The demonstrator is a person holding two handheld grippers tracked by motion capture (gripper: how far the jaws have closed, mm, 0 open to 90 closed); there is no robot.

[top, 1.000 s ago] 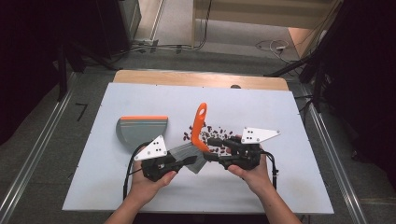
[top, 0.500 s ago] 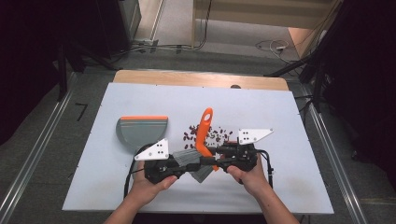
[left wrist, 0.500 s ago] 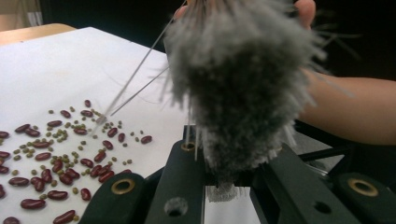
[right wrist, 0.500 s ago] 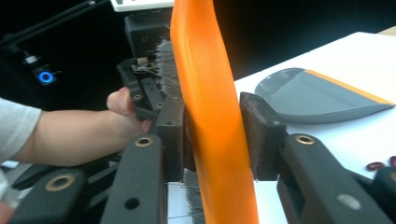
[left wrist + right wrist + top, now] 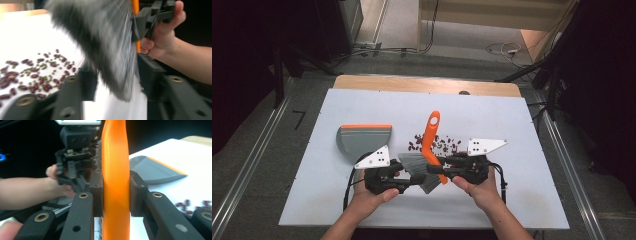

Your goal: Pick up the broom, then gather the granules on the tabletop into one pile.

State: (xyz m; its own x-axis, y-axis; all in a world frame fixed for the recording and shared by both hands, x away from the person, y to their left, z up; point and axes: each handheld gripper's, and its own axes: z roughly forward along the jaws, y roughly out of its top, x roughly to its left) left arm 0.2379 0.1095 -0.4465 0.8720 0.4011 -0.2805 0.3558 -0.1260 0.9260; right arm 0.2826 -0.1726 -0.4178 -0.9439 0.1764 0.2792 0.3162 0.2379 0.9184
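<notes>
A white table (image 5: pixel 362 105) fills the middle of the high view, with a strip of bare wood (image 5: pixel 412 84) along its far edge and a small dark thing (image 5: pixel 464 92) on that strip. A grey dustpan (image 5: pixel 362 140) with an orange lip lies flat on the left half. Dark red beans (image 5: pixel 447 145) are scattered near the table's middle, well apart from the dustpan, and smaller greenish grains (image 5: pixel 45 67) lie mixed among them. Metal rails (image 5: pixel 247 170) run along both sides on the grey floor (image 5: pixel 452 60). Beyond the table, cables (image 5: pixel 402 50) trail past a dark cabinet (image 5: pixel 337 20) and wooden furniture (image 5: pixel 492 17).
</notes>
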